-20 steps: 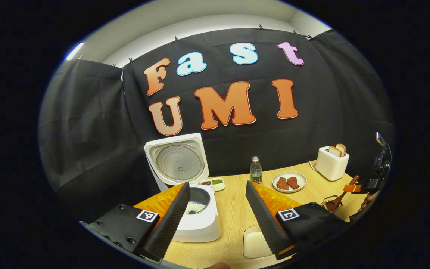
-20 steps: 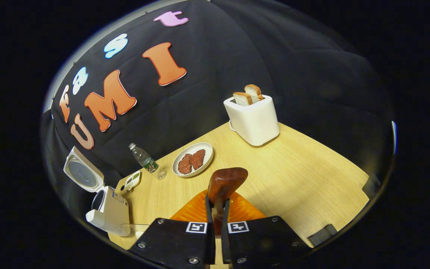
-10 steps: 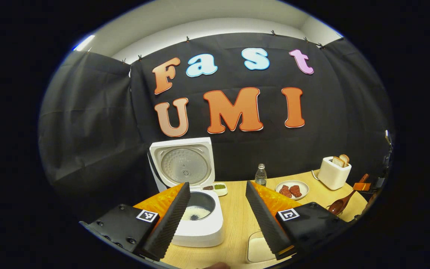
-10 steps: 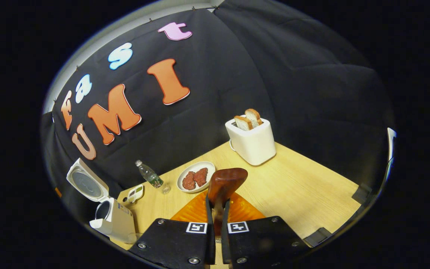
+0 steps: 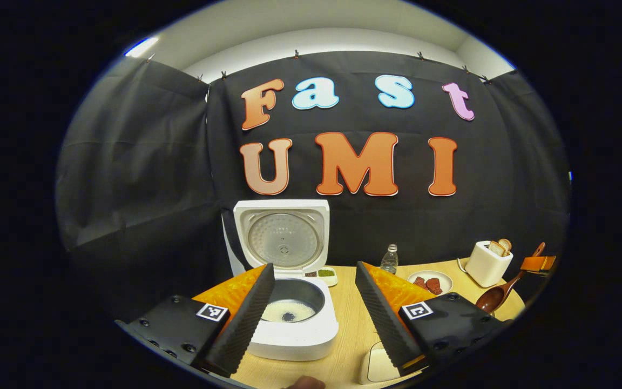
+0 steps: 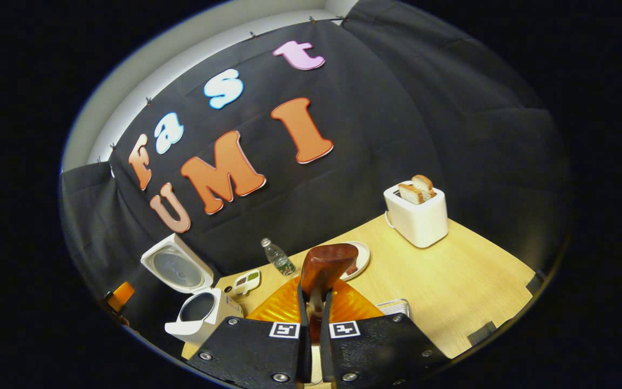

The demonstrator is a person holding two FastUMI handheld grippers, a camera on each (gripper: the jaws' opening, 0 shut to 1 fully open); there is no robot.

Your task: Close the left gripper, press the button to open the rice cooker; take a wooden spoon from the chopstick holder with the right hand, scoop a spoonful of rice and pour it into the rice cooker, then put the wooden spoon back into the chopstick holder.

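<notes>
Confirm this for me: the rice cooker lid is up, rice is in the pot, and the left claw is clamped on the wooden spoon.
One part is wrong: the right claw is clamped on the wooden spoon, as the right gripper view shows. The left claw is open. The rice cooker lid is up, with rice in the pot, per the left gripper view.

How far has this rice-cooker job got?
The rice cooker stands open with its lid up, and white rice already lies in its pot, so the opening and pouring look done. In hand: the right gripper is clamped on the wooden spoon, held above the table. The left gripper is open and idle. Left: putting the spoon back into the holder.
</notes>
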